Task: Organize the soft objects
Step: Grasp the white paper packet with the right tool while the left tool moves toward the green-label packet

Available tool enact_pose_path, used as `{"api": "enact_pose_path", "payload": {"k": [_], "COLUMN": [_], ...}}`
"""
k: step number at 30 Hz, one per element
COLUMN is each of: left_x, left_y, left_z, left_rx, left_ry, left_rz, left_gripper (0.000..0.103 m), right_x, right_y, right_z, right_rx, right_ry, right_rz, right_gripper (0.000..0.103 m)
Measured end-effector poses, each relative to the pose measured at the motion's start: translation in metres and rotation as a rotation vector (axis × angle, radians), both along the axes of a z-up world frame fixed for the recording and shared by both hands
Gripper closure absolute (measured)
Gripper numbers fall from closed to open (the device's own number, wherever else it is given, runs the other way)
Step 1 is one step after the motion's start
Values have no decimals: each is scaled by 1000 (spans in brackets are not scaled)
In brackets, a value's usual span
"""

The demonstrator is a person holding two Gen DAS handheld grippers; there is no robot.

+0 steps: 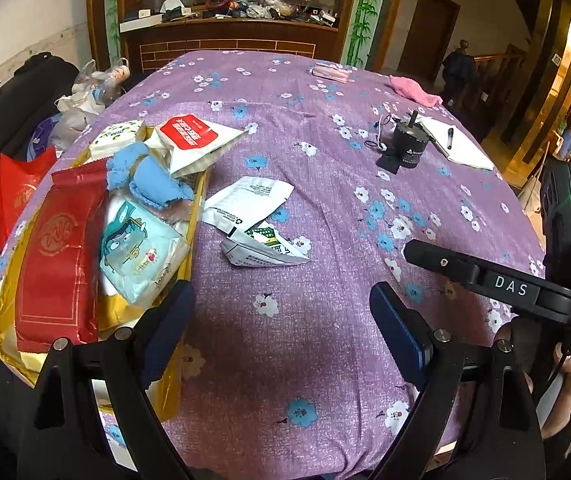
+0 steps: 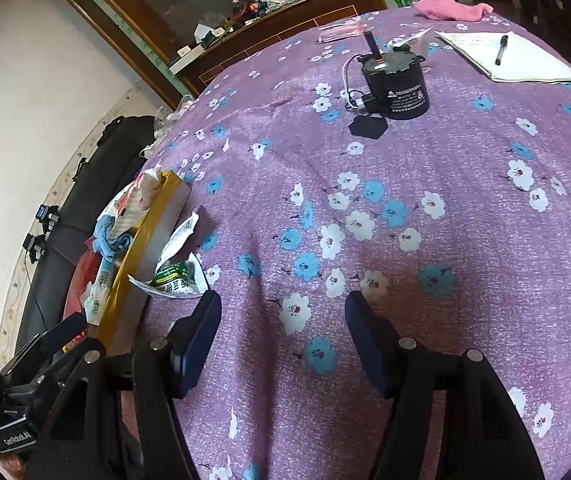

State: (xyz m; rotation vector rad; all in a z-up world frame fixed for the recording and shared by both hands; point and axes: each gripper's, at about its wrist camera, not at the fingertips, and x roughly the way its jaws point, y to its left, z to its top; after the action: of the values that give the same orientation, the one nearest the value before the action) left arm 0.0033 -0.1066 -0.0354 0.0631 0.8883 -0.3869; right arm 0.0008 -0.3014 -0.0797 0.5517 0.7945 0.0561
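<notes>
A gold box [image 1: 199, 204] at the table's left holds soft things: a red packet [image 1: 57, 252], a blue cloth [image 1: 149, 180], a cartoon tissue pack [image 1: 137, 248] and a red-and-white pouch [image 1: 193, 140]. A white-and-green pouch [image 1: 257, 224] lies on the purple cloth just right of the box; it also shows in the right wrist view [image 2: 173, 272]. A pink towel [image 1: 415, 90] and a pink packet [image 1: 331, 72] lie at the far side. My left gripper [image 1: 281, 320] is open and empty, near the box. My right gripper [image 2: 283, 332] is open and empty over bare cloth.
A black motor [image 1: 407, 140] with a wire stands at the middle right, also in the right wrist view [image 2: 397, 88]. A notepad with a pen [image 2: 505, 56] lies beyond it. Bags [image 1: 81, 100] and a dark sofa [image 2: 77, 216] are left of the table.
</notes>
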Motion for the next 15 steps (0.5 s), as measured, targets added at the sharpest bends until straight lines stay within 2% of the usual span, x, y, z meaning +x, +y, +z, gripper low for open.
{"api": "enact_pose_path", "payload": {"k": [8, 12, 15], "left_x": [5, 13, 14], "left_y": [0, 4, 17], "left_z": [-2, -5, -1], "left_rx": [-35, -22, -73], "left_ry": [22, 30, 32], "left_rz": [-18, -21, -21], "left_gripper": [13, 13, 13], "right_x": [10, 10, 18], "right_y": [7, 8, 6], "right_z": [-1, 5, 5], "right_rx": [-1, -17, 2], "right_ry": [17, -20, -17], "right_rz": [33, 60, 68], "right_gripper": [39, 39, 39]}}
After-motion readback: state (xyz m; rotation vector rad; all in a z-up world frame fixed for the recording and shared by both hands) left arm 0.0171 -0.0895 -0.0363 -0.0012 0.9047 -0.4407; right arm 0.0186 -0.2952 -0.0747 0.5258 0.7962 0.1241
